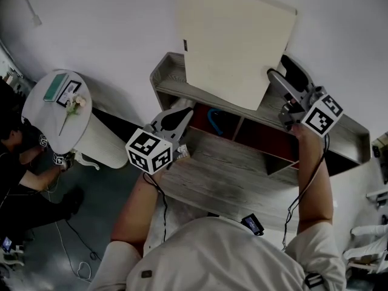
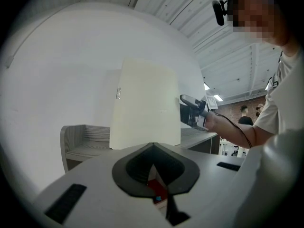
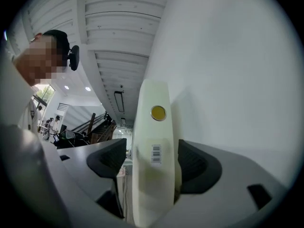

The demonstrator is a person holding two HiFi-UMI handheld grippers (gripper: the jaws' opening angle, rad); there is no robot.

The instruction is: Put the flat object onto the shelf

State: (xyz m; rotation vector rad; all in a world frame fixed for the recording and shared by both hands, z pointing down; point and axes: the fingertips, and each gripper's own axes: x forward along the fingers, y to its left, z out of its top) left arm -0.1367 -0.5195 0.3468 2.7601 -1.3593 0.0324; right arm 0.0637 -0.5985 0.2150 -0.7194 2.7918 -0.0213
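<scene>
1. Head view: the flat board [image 1: 233, 41], a cream panel with rounded corners and a matte face, stands on edge on top of the shelf [image 1: 167, 77] and leans back against the white wall [image 1: 109, 23] (so, to my eye, it is already placed). The shelf is grey wood-grain laminate with dark red compartments below. The right gripper [image 1: 280, 69] sits at the board's right edge, probably to steady it upright. The left gripper [image 1: 182, 115] hangs lower, in front of the shelf and apart from the board, taking no part.

2. Left gripper view: this gripper's two black pads meet at the tips, closed on nothing. Only a sliver of a red compartment shows through the hollow behind them. Beyond, the board's broad face is plain and smooth, with a small label [image 2: 118, 93] near its left edge, and its foot rests on the shelf top.

3. Right gripper view: the board is seen edge-on, a thin pale strip with a barcode sticker [image 3: 156, 154] and a round yellow dot [image 3: 158, 112]. The ribbed black pads stand wide apart on either side of that edge, with a narrow gap on each side, so nothing is clamped. The board seems to be borne by shelf and wall alone.
</scene>
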